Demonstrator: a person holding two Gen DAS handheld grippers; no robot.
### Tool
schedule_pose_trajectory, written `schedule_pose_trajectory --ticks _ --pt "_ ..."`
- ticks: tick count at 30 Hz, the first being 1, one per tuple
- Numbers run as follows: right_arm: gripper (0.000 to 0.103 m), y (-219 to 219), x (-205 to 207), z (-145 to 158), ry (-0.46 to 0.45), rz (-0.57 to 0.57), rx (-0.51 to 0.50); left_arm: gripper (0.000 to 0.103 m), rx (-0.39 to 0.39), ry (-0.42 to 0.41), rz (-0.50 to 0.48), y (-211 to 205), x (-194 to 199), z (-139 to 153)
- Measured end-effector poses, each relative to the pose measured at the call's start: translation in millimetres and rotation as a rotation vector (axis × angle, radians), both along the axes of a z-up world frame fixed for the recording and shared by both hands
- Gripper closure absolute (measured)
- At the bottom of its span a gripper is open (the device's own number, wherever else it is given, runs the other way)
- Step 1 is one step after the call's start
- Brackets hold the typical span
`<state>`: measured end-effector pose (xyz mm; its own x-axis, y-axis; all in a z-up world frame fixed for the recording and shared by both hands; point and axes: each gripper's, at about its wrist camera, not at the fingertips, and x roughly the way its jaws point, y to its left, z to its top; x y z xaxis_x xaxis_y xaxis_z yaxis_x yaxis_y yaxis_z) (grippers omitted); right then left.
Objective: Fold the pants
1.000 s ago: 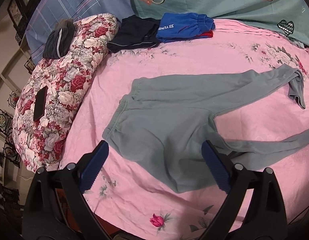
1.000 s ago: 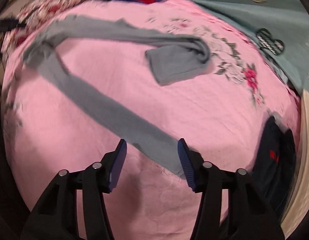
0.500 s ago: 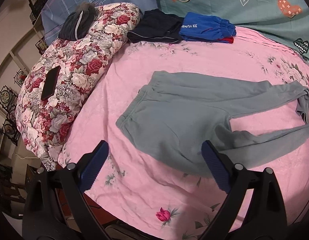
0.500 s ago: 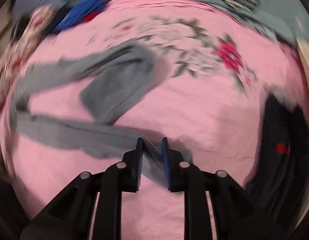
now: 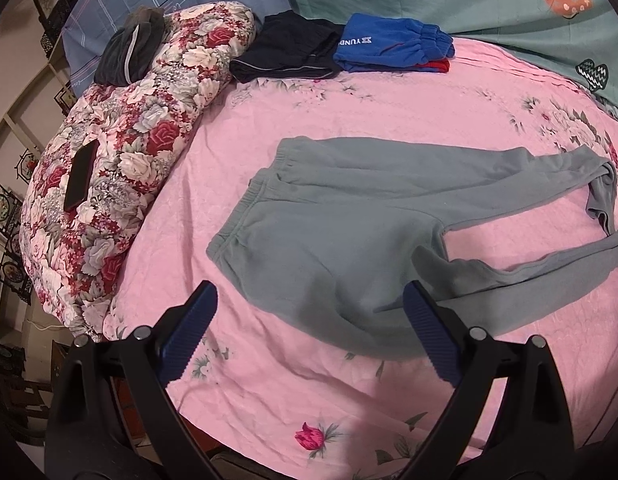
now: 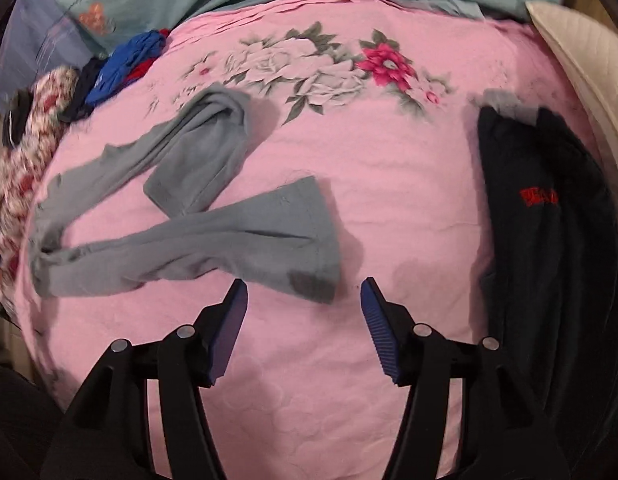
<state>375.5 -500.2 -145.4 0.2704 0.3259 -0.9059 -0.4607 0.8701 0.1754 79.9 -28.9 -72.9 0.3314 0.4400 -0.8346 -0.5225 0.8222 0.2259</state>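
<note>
Grey-green pants [image 5: 341, 224] lie spread on the pink bedspread [image 5: 269, 392], waistband toward the left, both legs running right. My left gripper [image 5: 309, 328] hovers wide open above the seat of the pants, nothing between its fingers. In the right wrist view the near leg's cuff [image 6: 309, 240] lies flat just beyond my right gripper [image 6: 303, 312], whose jaws are opening with nothing held between them. The far leg [image 6: 197, 160] is doubled back on itself at its end.
A floral quilt [image 5: 121, 168] with a dark phone [image 5: 80, 181] and a grey garment [image 5: 129, 50] bounds the left. Folded dark [image 5: 289, 54] and blue [image 5: 389, 42] clothes sit at the head. A dark garment [image 6: 549, 248] lies to the right of the cuff.
My right gripper shut on the near leg's end, dragged it sideways, then let go and spread its jaws. In the left wrist view the pants sit further right and the near leg lies straighter.
</note>
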Motion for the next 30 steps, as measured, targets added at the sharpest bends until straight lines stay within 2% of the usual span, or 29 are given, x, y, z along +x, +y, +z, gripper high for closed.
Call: schedule_pose_trajectory --ticks 3,5,8,9,10,11,12,15,19,21,24,26,28,30 --pt "0.044 22.0 -6.9 5.3 -0.106 0.099 -0.067 0.008 0.012 0.002 -0.013 -2.3 1.5 2.4" --pt "0.044 39.9 -9.3 4.5 -0.142 0.197 -0.127 0.008 0.025 0.004 -0.015 -2.1 0.1 3.5" --pt "0.044 62.5 -14.8 -15.1 -0.186 0.344 -0.311 0.007 0.023 0.017 0.006 2.0 -5.0 -1.2" --pt "0.053 66.4 -18.3 -23.3 -0.209 0.382 -0.373 0.007 0.014 0.023 0.012 3.3 -6.7 -3.4" --pt "0.062 67.5 -21.2 -26.3 -0.213 0.417 -0.368 0.007 0.003 0.031 0.019 4.8 -8.8 -6.8" --pt "0.092 66.5 -20.3 -26.5 -0.17 0.426 -0.334 0.007 -0.003 0.038 0.023 6.7 -10.7 -10.0" --pt "0.099 65.5 -17.4 -24.7 -0.14 0.404 -0.335 0.007 -0.006 0.046 0.026 7.0 -11.3 -12.8" --pt "0.099 55.3 -21.6 -3.6 -0.141 0.393 -0.305 0.007 -0.013 0.059 0.017 6.2 -12.2 -19.3" --pt "0.099 12.0 -40.8 46.2 -0.104 0.379 -0.217 0.007 -0.001 0.059 -0.009 4.7 -13.4 -20.1" --pt "0.099 -8.3 -55.1 55.5 -0.091 0.382 -0.249 0.007 0.001 0.063 -0.015 5.8 -14.1 -21.5" --pt "0.099 -41.0 -79.1 45.7 -0.01 0.379 -0.314 0.007 0.0 0.076 -0.017 9.9 -13.7 -25.2" --pt "0.097 -53.1 -92.6 22.1 0.076 0.381 -0.363 0.007 -0.006 0.087 -0.023 12.4 -11.6 -28.9" --pt "0.092 -55.6 -100.9 5.4 0.059 0.374 -0.477 0.007 -0.002 0.1 -0.036 13.9 -7.5 -31.6" --pt "0.071 -54.4 -97.7 12.8 0.017 0.322 -0.474 0.007 0.018 0.092 -0.057 16.3 -3.2 -30.5"
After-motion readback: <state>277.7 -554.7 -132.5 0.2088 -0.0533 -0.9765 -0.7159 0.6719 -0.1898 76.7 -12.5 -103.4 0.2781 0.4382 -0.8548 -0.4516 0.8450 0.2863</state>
